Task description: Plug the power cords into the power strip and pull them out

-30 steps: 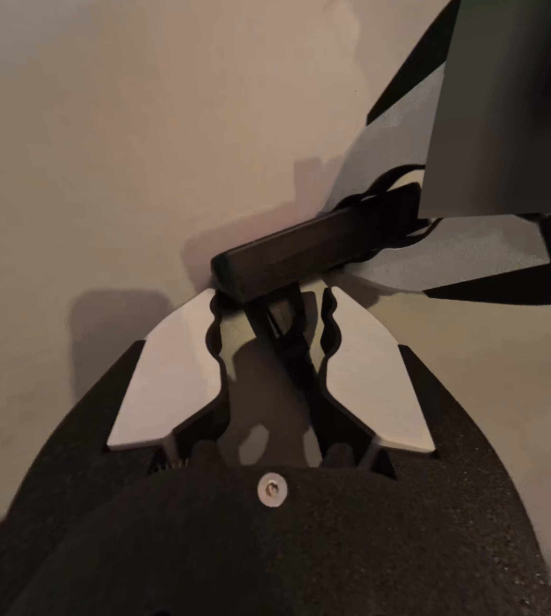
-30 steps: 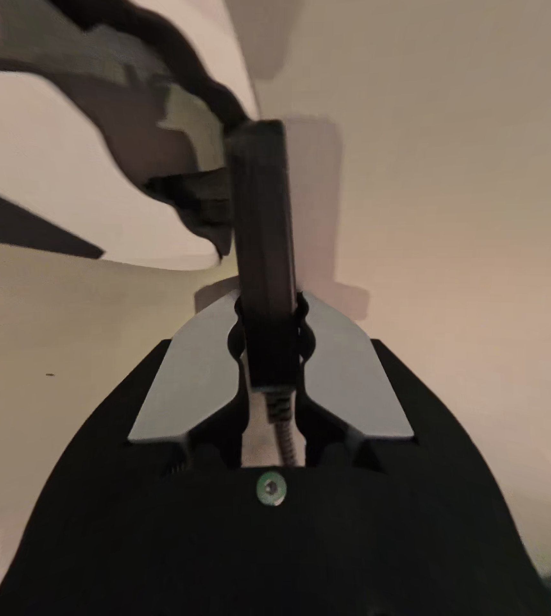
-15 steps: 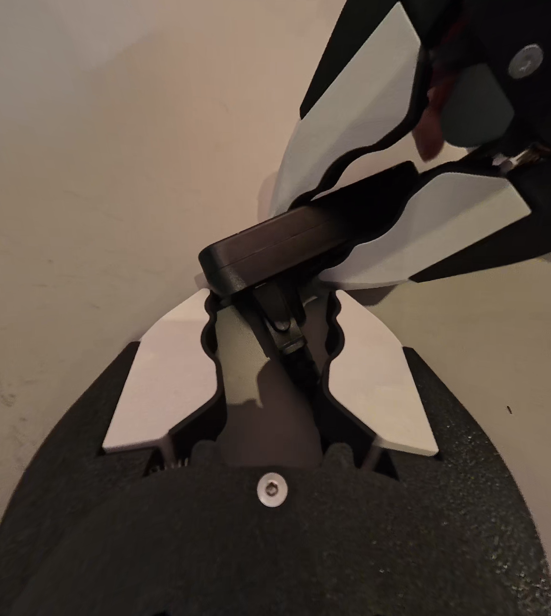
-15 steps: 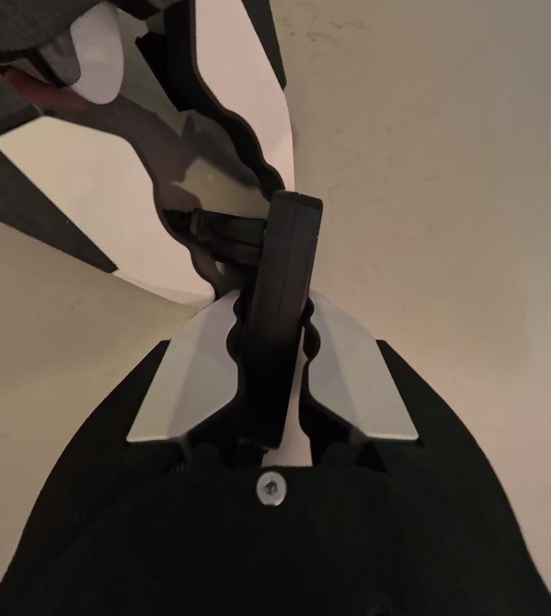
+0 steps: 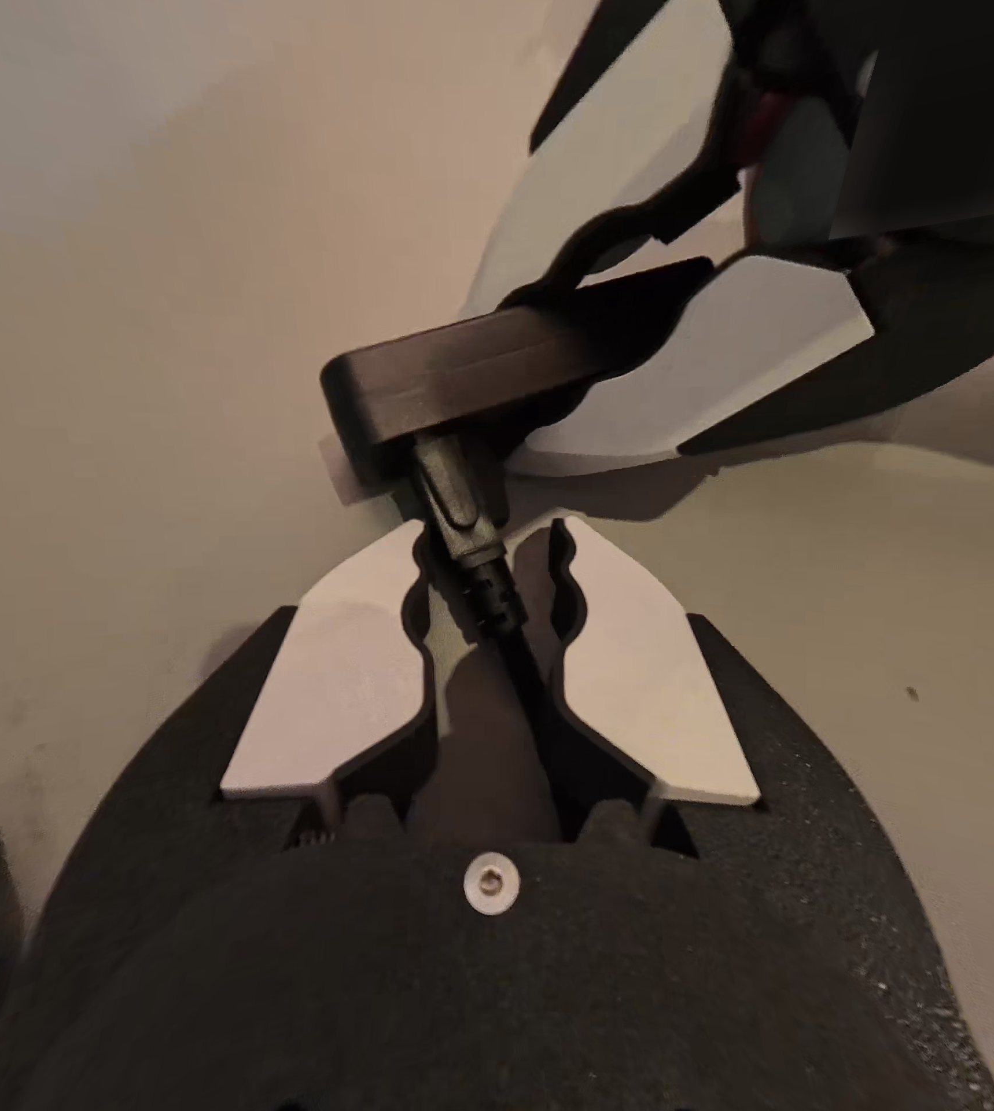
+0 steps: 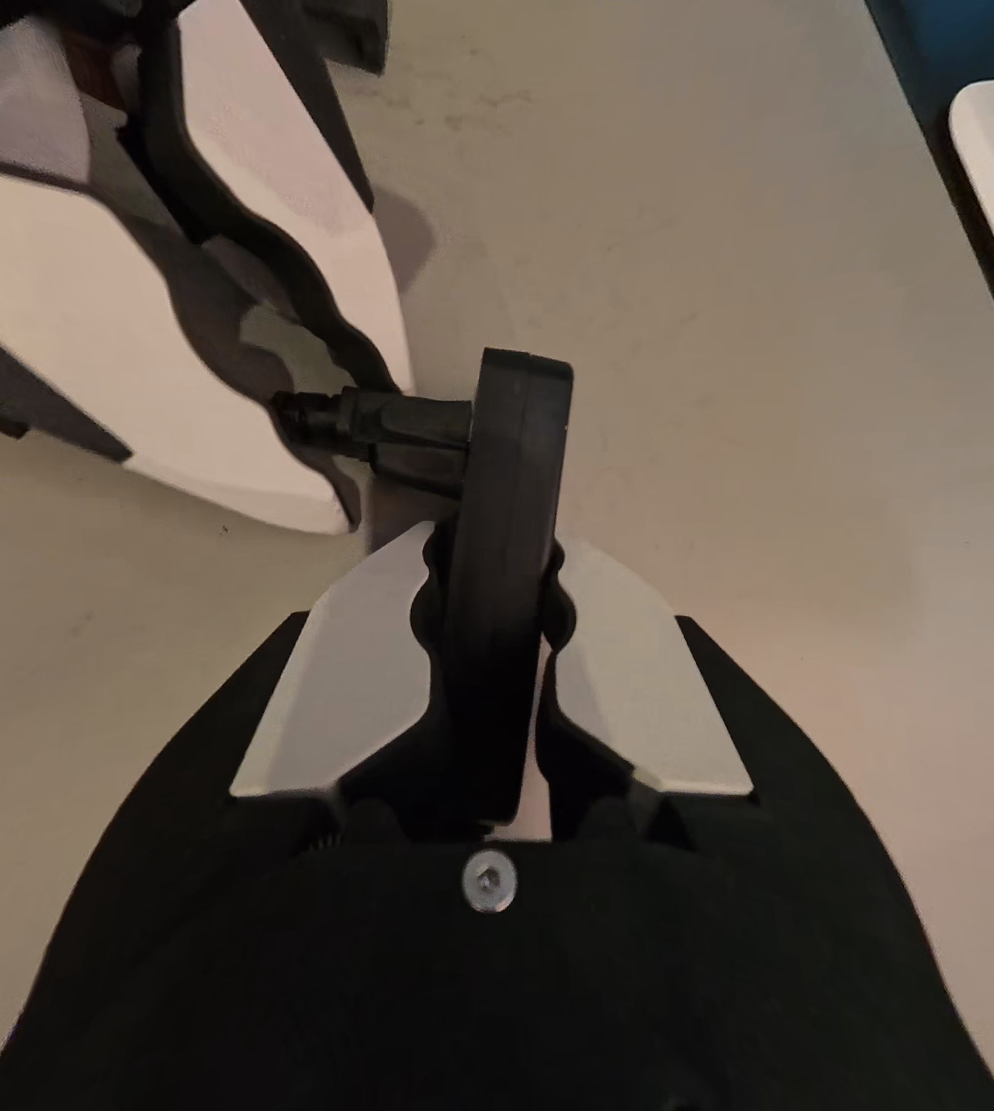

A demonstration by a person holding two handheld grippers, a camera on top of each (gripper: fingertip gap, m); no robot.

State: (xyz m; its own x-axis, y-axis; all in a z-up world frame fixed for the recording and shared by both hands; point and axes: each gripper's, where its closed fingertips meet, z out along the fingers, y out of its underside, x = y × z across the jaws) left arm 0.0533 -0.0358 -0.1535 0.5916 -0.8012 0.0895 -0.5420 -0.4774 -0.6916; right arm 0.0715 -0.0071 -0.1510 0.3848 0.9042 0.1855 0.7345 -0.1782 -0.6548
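My right tongs (image 6: pixel 494 562) are clamped on the black power strip (image 6: pixel 512 541), which stands on edge between the white fingers, running up the centre of the right wrist view. A black plug (image 6: pixel 404 427) sits in the strip's left face, pointing toward the left tongs (image 6: pixel 356 439) at the upper left of that view.

In the left wrist view my left tongs (image 5: pixel 485 532) are spread moderately wide, gripping nothing. The plug (image 5: pixel 452 499) and its power cord (image 5: pixel 512 649) lie in the gap, close to the left finger. The power strip (image 5: pixel 482 373) crosses above, over the pale bench (image 5: pixel 122 300).
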